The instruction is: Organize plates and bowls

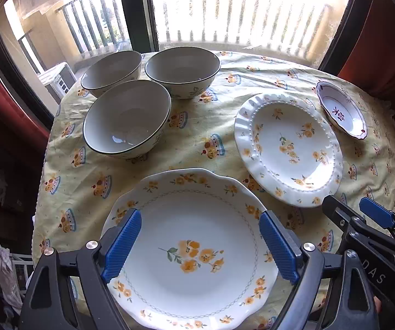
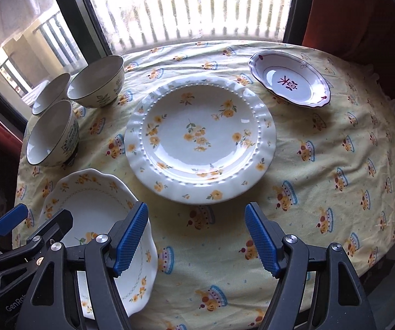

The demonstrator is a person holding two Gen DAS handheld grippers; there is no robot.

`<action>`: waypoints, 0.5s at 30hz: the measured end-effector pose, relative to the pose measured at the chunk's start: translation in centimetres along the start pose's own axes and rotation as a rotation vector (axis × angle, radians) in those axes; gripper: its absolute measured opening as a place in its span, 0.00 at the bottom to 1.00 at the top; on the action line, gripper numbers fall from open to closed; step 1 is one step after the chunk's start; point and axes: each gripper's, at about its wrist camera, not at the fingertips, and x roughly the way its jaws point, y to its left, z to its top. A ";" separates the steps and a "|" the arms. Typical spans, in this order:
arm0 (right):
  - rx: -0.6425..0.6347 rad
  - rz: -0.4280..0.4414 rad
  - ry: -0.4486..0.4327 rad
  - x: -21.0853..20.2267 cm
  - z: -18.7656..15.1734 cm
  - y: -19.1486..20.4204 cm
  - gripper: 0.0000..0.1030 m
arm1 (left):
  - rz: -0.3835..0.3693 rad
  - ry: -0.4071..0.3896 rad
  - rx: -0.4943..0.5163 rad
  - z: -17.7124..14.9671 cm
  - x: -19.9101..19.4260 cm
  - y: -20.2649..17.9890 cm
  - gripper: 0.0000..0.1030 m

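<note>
Both grippers hang spread and empty: the left gripper [image 1: 200, 244] above the scalloped plate [image 1: 197, 275] on the bench [image 2: 321, 165], the right gripper [image 2: 196, 236] nearby. Probably between steps; next, pick up the beaded plate [image 2: 200, 140] or three bowls [image 1: 127, 118].

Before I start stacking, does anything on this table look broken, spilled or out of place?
Nothing stands out. The three bowls sit upright in a cluster, and the large plate, ruffled plate and small dish lie flat, apart, unchipped as far as visible. The tablecloth is only wrinkled.
</note>
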 end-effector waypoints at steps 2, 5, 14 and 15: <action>-0.002 0.011 -0.011 -0.4 0.6 -1.1 0.74 | 0.008 -0.014 0.006 0.5 -0.2 -1.2 0.87; -0.011 0.019 -0.019 -0.4 1.9 -2.5 0.74 | 0.010 -0.022 -0.011 1.4 -0.2 -2.6 0.87; -0.049 0.064 -0.040 0.8 6.1 -6.8 0.85 | 0.040 0.009 -0.096 3.3 2.1 -6.6 0.87; -0.056 0.069 -0.038 1.1 6.6 -7.1 0.86 | 0.044 0.008 -0.102 3.5 2.4 -7.1 0.87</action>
